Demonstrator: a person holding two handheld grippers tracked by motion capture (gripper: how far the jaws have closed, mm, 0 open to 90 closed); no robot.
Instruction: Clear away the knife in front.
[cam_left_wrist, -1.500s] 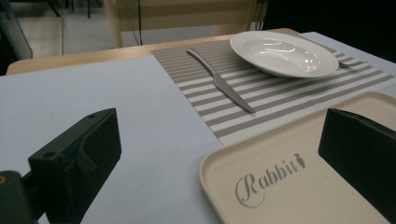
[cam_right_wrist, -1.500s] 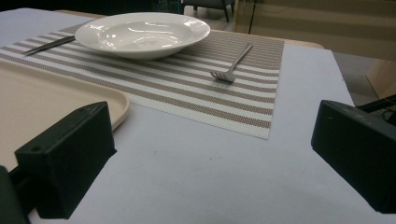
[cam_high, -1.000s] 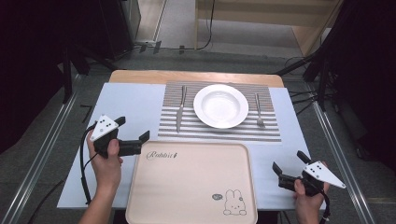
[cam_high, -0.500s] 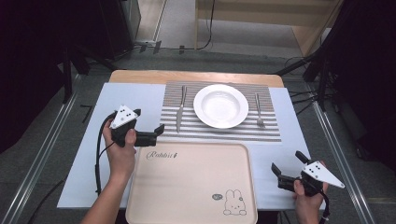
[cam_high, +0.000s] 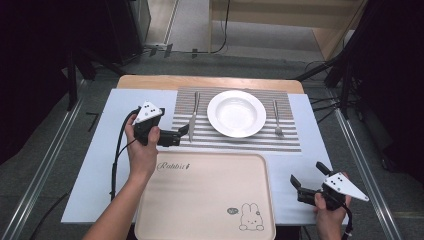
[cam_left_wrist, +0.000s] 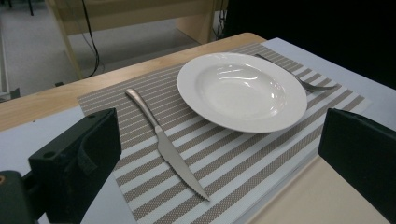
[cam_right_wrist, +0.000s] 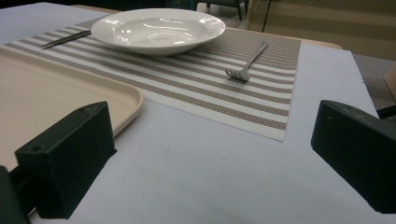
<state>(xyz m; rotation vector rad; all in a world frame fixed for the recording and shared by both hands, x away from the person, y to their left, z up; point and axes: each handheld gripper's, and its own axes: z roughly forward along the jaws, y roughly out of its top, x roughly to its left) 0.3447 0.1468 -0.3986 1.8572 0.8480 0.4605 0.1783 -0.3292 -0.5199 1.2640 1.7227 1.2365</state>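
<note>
Fingers of the left gripper (cam_high: 181, 134) stand wide apart and grip nothing — their tips sit just beside the blade end of the knife (cam_high: 193, 116), which lies on the striped placemat (cam_high: 240, 142) at 9 o'clock of the white plate (cam_high: 236, 113). From the left gripper view the knife (cam_left_wrist: 166, 147) lies between the two fingers, tip nearest, handle pointing to 11 o'clock; whether a finger touches it cannot be told. Fingers of the right gripper (cam_high: 305, 179) are likewise apart and hold nothing, low at 3 o'clock of the beige tray (cam_high: 205, 200). Tray's near edge is cut off by the frame; its printed word is hard to read. Plate and tray both hold nothing. A fork (cam_high: 276, 118) lies on the mat at 3 o'clock of the plate — well apart from the right gripper. All rests on the tabletop (cam_high: 100, 165).
</note>
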